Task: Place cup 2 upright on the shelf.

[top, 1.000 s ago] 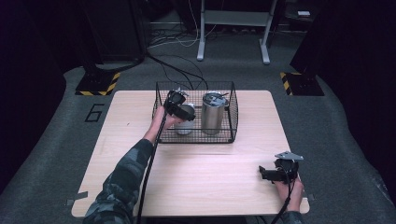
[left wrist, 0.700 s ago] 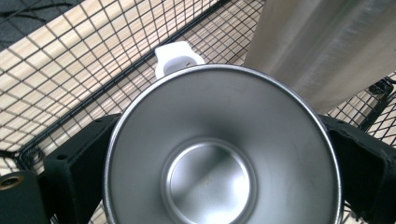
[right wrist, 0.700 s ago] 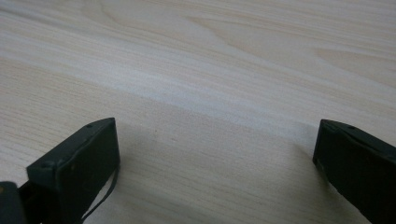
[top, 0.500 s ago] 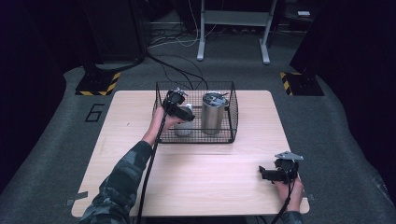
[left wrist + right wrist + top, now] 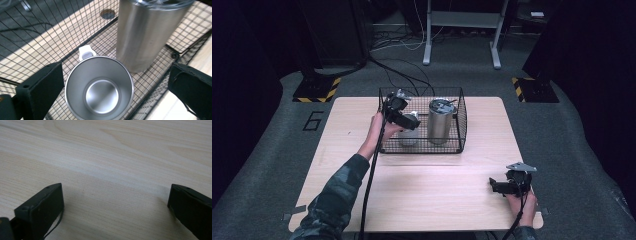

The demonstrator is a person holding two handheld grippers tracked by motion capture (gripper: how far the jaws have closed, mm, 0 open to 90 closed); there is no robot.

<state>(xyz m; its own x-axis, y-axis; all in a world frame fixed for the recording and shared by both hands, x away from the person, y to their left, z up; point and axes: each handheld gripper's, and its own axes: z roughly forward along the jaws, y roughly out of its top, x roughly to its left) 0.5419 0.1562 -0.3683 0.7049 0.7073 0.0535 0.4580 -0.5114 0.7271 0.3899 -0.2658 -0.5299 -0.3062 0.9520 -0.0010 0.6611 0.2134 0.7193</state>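
The left tongs [image 5: 112,100] hang released over the empty cup [image 5: 99,88], which stands in the basket [image 5: 459,120] beside the tumbler [image 5: 147,32], its top cut off. The right tongs [image 5: 115,217] lie released on the desk [image 5: 125,150].

wooden table [image 5: 337,150], grey carpet [image 5: 272,150], hazard-striped plates [image 5: 318,90]

In the wire basket [image 5: 422,145] at the table's [image 5: 362,200] far middle, a mug [image 5: 99,88] stands left of a lidded tumbler [image 5: 440,121]
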